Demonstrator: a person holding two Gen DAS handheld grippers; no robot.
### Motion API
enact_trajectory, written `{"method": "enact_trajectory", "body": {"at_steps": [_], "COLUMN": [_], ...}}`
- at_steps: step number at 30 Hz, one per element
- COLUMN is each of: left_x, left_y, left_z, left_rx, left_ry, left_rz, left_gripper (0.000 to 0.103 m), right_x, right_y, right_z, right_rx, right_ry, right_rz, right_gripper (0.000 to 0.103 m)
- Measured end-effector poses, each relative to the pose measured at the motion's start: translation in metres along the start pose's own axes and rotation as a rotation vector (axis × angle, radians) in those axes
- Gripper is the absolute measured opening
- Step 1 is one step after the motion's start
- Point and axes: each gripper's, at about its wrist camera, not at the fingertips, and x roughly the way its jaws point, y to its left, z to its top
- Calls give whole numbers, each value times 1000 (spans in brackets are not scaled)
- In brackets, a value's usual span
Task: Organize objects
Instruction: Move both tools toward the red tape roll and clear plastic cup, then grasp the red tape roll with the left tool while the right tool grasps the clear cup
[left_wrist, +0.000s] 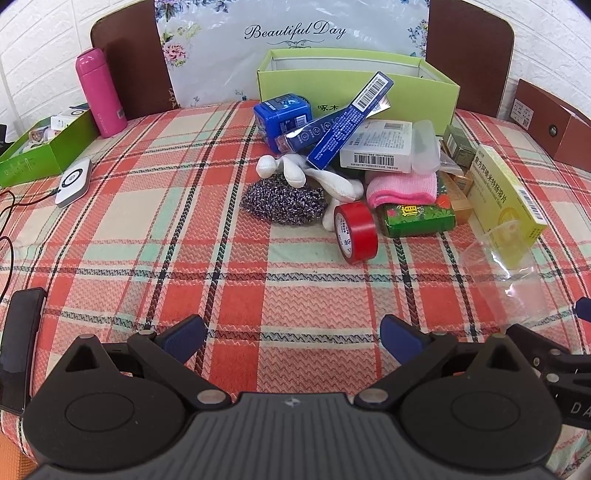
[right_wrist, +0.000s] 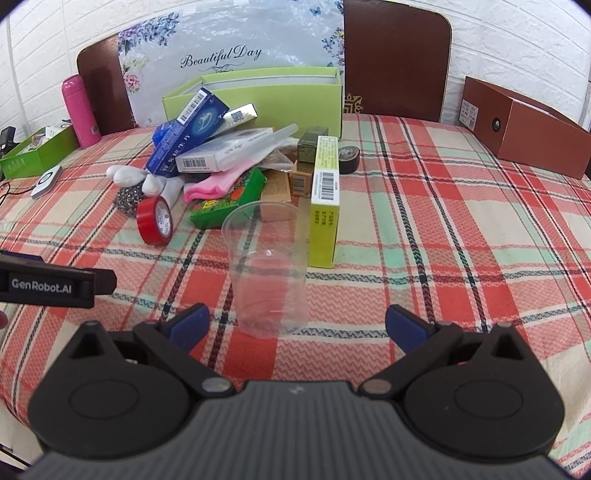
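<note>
Left claw (left_wrist: 291, 338): held low over the plaid-clothed counter (left_wrist: 184, 258), blue-padded fingers spread wide, nothing gripped.
Right claw (right_wrist: 297, 326): likewise released, levelled just above the cloth.
Clear plastic cup (right_wrist: 266, 269): upright, thin-walled, set just ahead between the right claw's fingers, untouched.
Pile (left_wrist: 369, 162): cardboard boxes, red tape roll (left_wrist: 355, 232), steel scourer (left_wrist: 282, 199), heaped farther ahead.
Green box (left_wrist: 354, 85): open, beyond the pile.

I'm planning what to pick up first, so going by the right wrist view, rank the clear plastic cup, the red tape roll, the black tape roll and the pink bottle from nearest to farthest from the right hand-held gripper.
1. Clear plastic cup: upright, just ahead of the right hand-held gripper.
2. Red tape roll: left, at the pile's front.
3. Black tape roll: behind the pile, right of centre.
4. Pink bottle: far left, at the table's back.
</note>
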Motion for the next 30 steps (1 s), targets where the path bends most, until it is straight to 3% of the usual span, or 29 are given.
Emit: {"method": "enact_trajectory", "body": {"at_steps": [5, 8, 11, 13, 17, 19, 21, 23, 25, 26, 27, 30], "left_x": [2, -2, -1, 9, 42, 58, 65, 61, 58, 58, 58, 57], "left_y": [3, 9, 4, -2, -9, -6, 2, 10, 10, 9, 8, 13], "left_z": [2, 8, 22, 34, 50, 47, 41, 35, 36, 36, 37, 36], "left_rx": [-10, -28, -9, 4, -22, -49, -98, -142, -153, -154, -149, -156], "left_ry": [-5, -52, -128, -137, -78, -29, -16, -32, -35, -39, -39, -26], "left_rz": [-23, -108, -122, -132, -202, -223, -266, -287, -286, -272, -272, -321], "left_gripper": [103, 103, 103, 101, 78, 38, 20, 20, 20, 20, 20, 18], "right_x": [4, 5, 7, 9, 10, 12, 17, 22, 26, 29, 32, 28], "right_y": [-2, -1, 1, 1, 2, 2, 2, 3, 6, 8, 9, 6], "right_z": [0, 0, 1, 2, 3, 3, 4, 6, 8, 8, 9, 6], "right_rx": [3, -26, -39, -34, -36, -39, -34, -31, -38, -45, -53, -45], "right_ry": [2, -23, -50, -54, -65, -68, -52, -44, -52, -63, -61, -66], "right_rz": [9, 3, 1, 2, 10, 11, 22, 45, 54, 54, 53, 84], "right_gripper": [103, 103, 103, 103, 99, 92, 76, 68, 68, 62, 48, 47]}}
